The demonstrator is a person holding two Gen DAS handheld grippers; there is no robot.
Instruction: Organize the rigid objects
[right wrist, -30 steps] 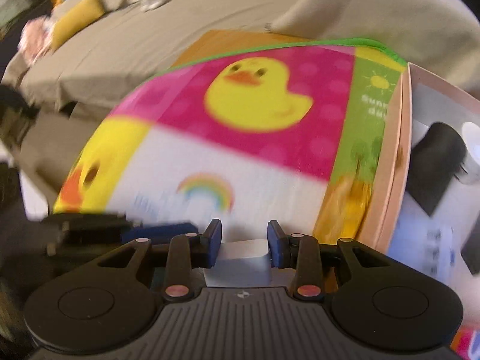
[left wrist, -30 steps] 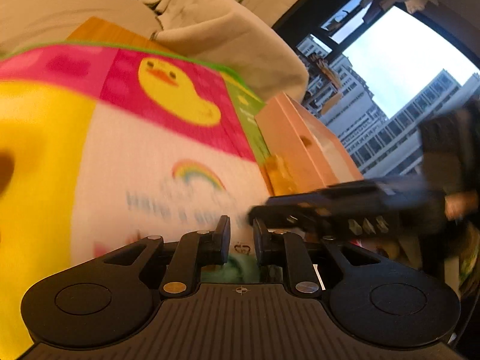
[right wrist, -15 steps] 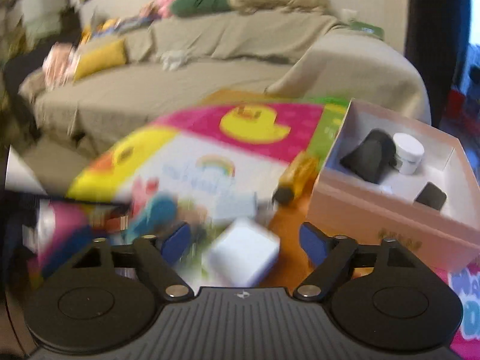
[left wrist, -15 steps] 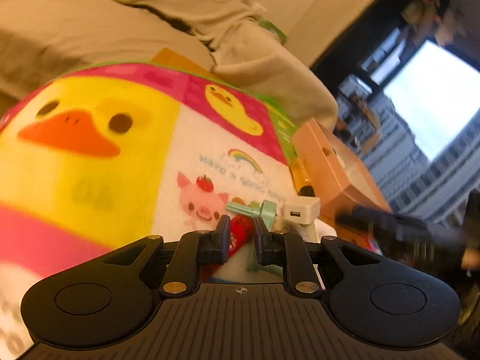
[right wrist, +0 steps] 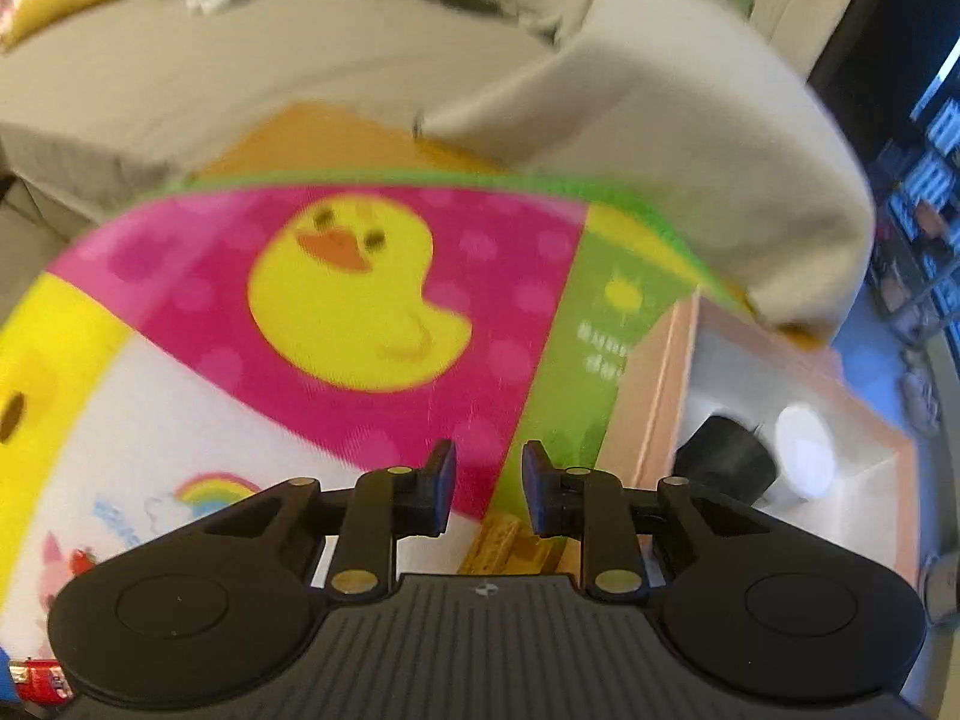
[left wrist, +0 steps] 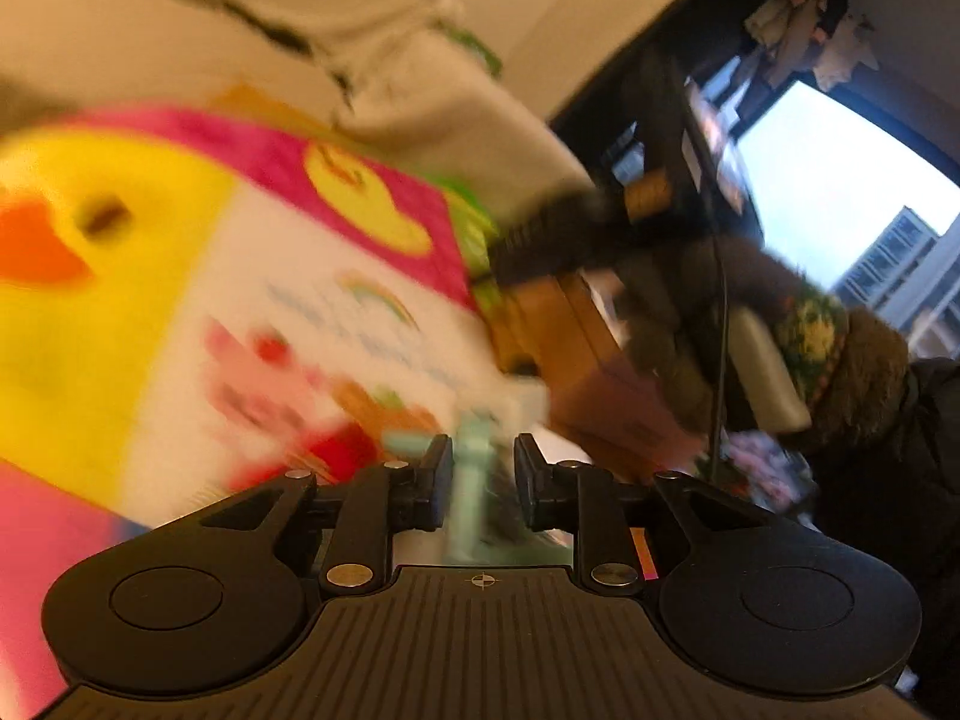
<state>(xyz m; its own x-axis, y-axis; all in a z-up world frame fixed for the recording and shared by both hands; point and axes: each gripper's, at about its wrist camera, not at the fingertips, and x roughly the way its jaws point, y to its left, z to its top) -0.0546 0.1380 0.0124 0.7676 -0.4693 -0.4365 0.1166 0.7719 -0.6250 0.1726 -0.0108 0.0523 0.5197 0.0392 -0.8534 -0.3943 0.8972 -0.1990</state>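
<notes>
In the left wrist view my left gripper point(left wrist: 478, 471) hangs low over the colourful duck mat point(left wrist: 180, 276). A blurred mint-green object point(left wrist: 474, 480) shows between its narrowly parted fingers; I cannot tell if they grip it. A red item point(left wrist: 336, 450) and a white block point(left wrist: 528, 396) lie just ahead. My right gripper point(right wrist: 485, 480) has a small gap between its fingers and nothing in it, above the mat point(right wrist: 360, 300). A yellow-brown object point(right wrist: 510, 546) lies just below it. The pink box point(right wrist: 654, 396) at the right holds a black item point(right wrist: 726, 462) and a white jar point(right wrist: 804, 456).
A beige covered sofa point(right wrist: 300, 60) stands behind the mat. The pink box also shows in the left wrist view point(left wrist: 576, 360), with the other gripper and the person's arm point(left wrist: 810, 330) above it. A bright window point(left wrist: 840, 192) is at the right.
My right gripper has narrowed from wide open and moved forward over the mat toward the box. My left gripper has dropped closer to the mint-green object, which now sits between its fingers.
</notes>
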